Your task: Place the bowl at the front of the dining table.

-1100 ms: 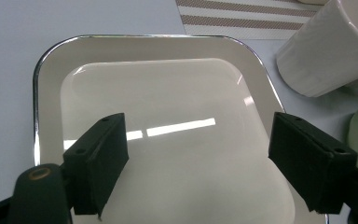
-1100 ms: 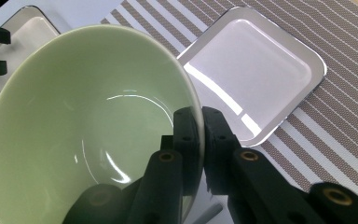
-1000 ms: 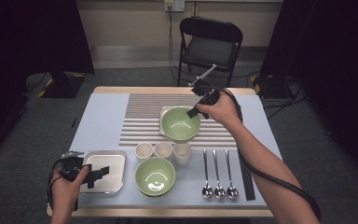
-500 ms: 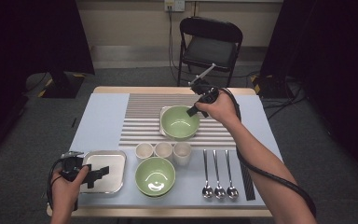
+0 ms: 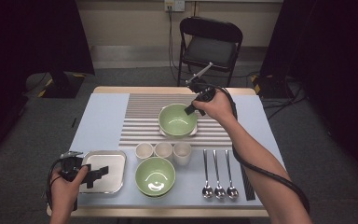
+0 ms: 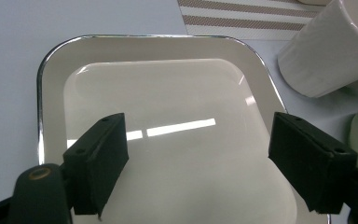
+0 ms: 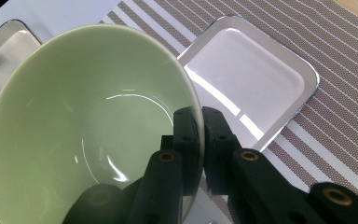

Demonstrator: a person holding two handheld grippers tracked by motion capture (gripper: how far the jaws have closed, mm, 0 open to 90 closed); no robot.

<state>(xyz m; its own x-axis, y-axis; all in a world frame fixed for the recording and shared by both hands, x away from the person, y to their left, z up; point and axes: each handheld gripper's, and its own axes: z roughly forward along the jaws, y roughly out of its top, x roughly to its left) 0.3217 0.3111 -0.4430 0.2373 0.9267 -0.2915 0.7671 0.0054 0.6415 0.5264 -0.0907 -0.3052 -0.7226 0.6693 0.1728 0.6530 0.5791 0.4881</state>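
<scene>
Two green bowls on my screen, and the far one (image 5: 177, 120) is the one in play: glossy, smooth ceramic, round, with a thin rim, and my right gripper (image 7: 200, 140) has that rim pinched between its two blocky black jaws, one pad inside the bowl and one outside. From the right gripper view the bowl tilts above a shallow steel tray (image 7: 261, 84), a rounded rectangle with a mirror-bright lip, which lies on the striped woven placemat (image 7: 335, 56); I cannot tell whether the bowl touches the tray. Over on the high view the bowl sits at the middle of the placemat, toward the far side of the table (image 5: 98, 121), whose top is a matte pale blue. My left gripper (image 6: 200, 163) hangs over a second steel tray (image 6: 56, 74) at the near left corner, jaws spread wide with nothing between them, the flat rubbery pads matte against the shiny pan. Just right of that tray stands a plain white cup (image 6: 328, 46), smooth and cylindrical, one of three cups in a row (image 5: 163, 150). Near them the second green bowl (image 5: 155, 176) rests upright at the front edge, and three polished metal spoons (image 5: 219, 175) lie side by side, bowls toward me.
</scene>
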